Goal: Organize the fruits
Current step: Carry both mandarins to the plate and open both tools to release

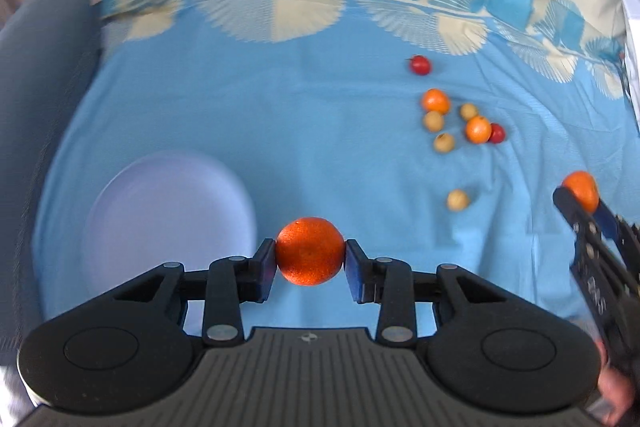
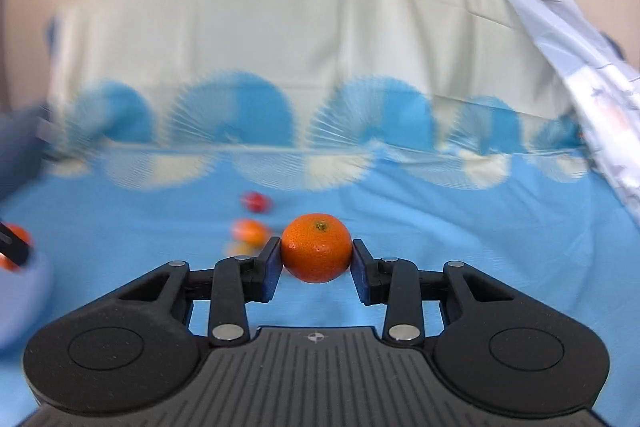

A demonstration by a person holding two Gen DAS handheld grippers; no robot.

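Note:
My left gripper (image 1: 310, 259) is shut on an orange tangerine (image 1: 310, 250) above the blue cloth, just right of a pale lavender plate (image 1: 168, 219). My right gripper (image 2: 316, 259) is shut on another tangerine (image 2: 316, 247); in the left wrist view it shows at the right edge with its tangerine (image 1: 582, 189). Loose fruit lies on the cloth at the right: two tangerines (image 1: 435, 101) (image 1: 478, 129), two small red fruits (image 1: 420, 65) (image 1: 497, 133), and several tan round fruits (image 1: 444, 142) (image 1: 458, 199).
The blue cloth (image 1: 280, 131) covers the surface, with a cream and blue fan-pattern border (image 1: 304, 11) at the far side. A grey padded edge (image 1: 44, 75) runs along the left. A pale printed fabric (image 2: 592, 75) hangs at the far right.

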